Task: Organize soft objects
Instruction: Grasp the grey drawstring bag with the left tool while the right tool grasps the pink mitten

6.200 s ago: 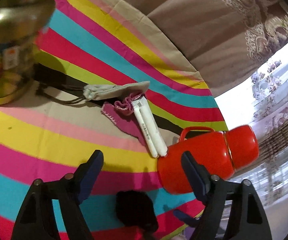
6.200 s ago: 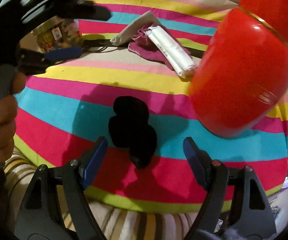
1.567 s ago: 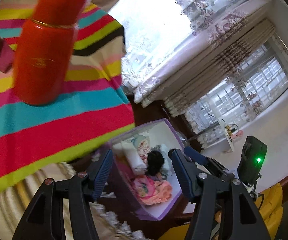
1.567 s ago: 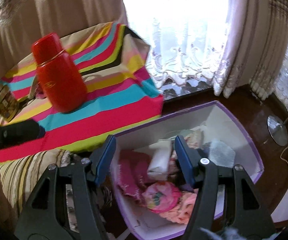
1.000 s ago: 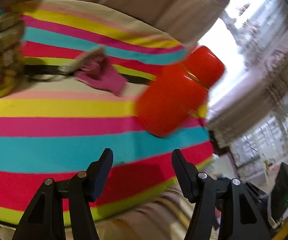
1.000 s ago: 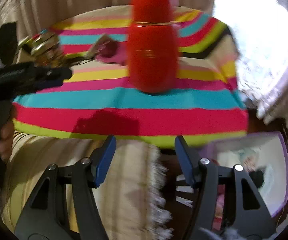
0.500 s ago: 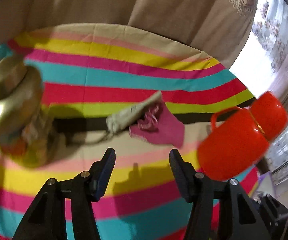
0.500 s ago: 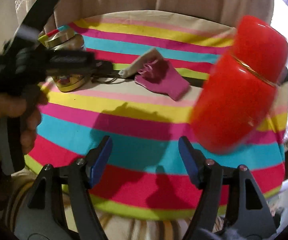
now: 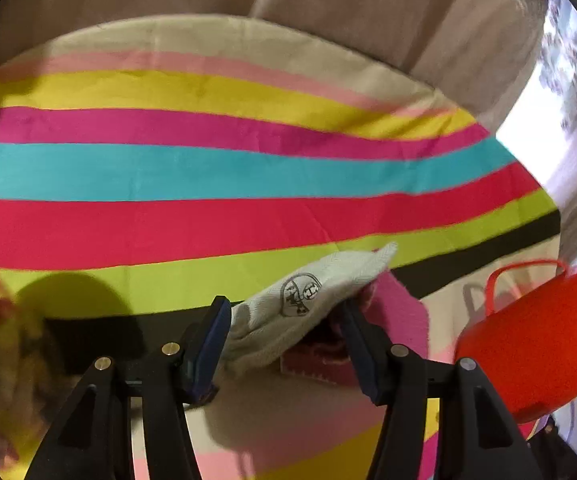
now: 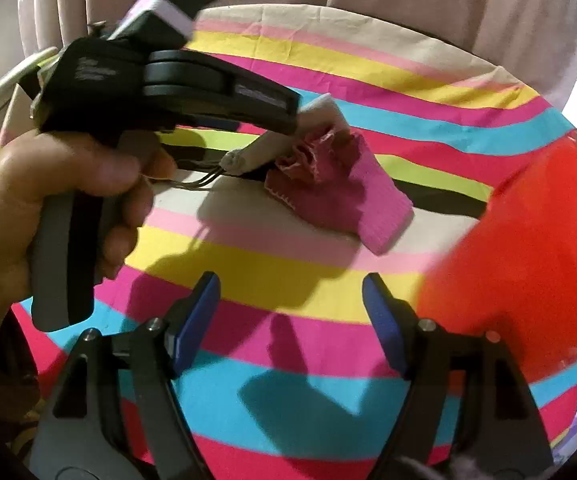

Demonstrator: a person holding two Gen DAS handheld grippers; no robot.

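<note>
- Left wrist view: left gripper (image 9: 284,344) points down at the striped tablecloth (image 9: 208,168), jaws apart, straddling the near end of a grey-white drawstring pouch (image 9: 308,304).
- Pouch lies flat on the cloth, round printed logo facing up, far corner angled toward upper right. Pads sit just beside its sides; cannot tell if they touch it, no squeeze visible.
- Pink sock (image 9: 400,312) lies just right of the pouch, partly under it, its ruffled darker cuff near the right finger.
- Red thermos (image 9: 536,344) with a thin loop handle stands at the right edge, near the sock but apart.
- Blurred gold-coloured jar (image 9: 4,360) at the far left edge, details not readable.
- Right wrist view: right gripper (image 10: 290,320) hovers over the pink and yellow stripes, jaws opening, nothing between them.
- Same pink sock (image 10: 340,188) sits beyond it on the cloth (image 10: 272,412), well clear of the fingers, ribbed end toward lower right.
- Pouch (image 10: 264,148) shows behind the sock, its dark cords trailing left, mostly covered by the left gripper (image 10: 284,120).
- Person's hand (image 10: 48,208) wraps that gripper's grey handle at the left side.
- Red thermos (image 10: 528,252) fills the right side, blurred, close to the right finger.
- Beige curtain (image 10: 408,4) hangs behind the table.
</note>
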